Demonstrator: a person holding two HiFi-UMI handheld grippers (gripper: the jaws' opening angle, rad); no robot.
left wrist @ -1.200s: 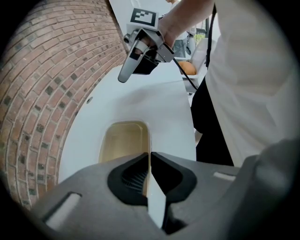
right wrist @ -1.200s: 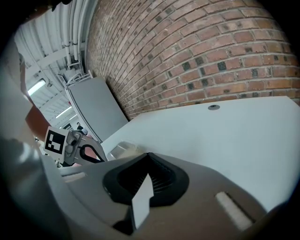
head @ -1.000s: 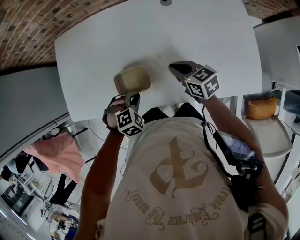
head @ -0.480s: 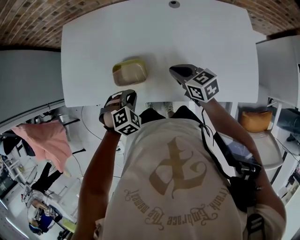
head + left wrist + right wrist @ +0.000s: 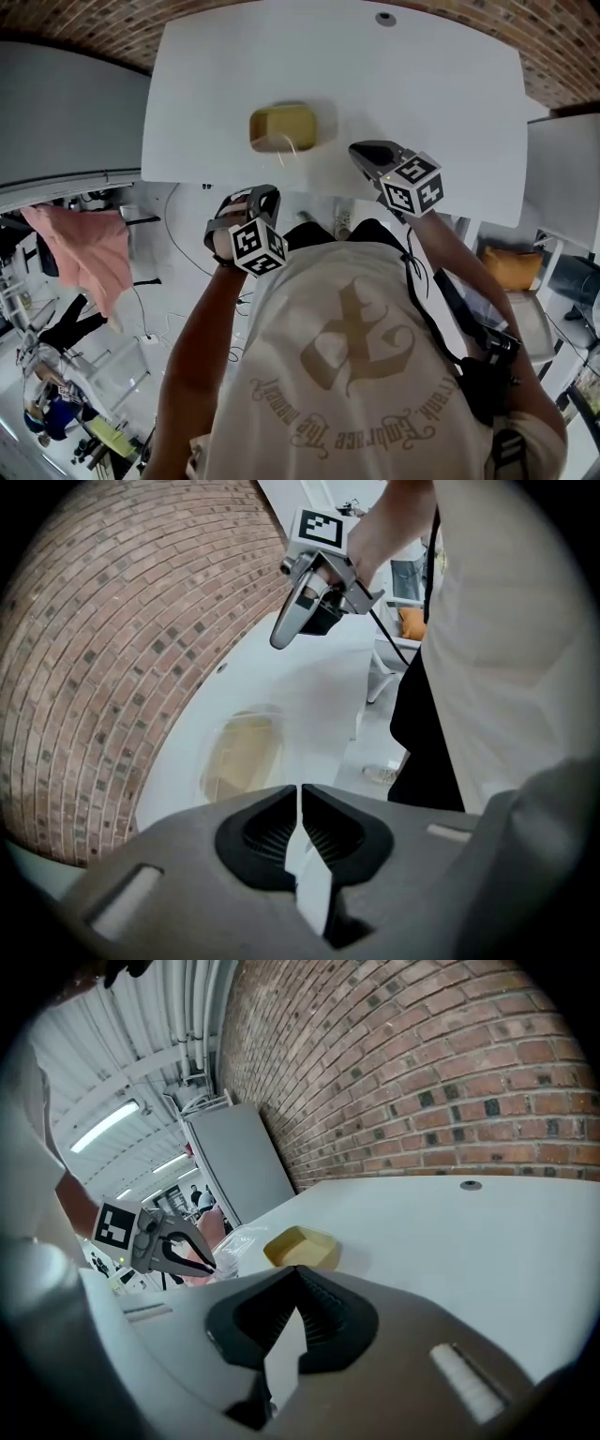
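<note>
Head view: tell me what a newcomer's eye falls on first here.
The small yellow tub stands out on the white table, near its front edge. Next come the two marker-cubed grippers. The left gripper, shut, hangs just off that edge short of the tub, and the right gripper, also shut, reaches over the edge to the tub's right. A brick wall backs the table.

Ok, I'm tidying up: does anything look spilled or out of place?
Nothing stands out. The yellow tub sits flat on the white table, nothing spilled; the left tongs and right tongs are shut and empty.
</note>
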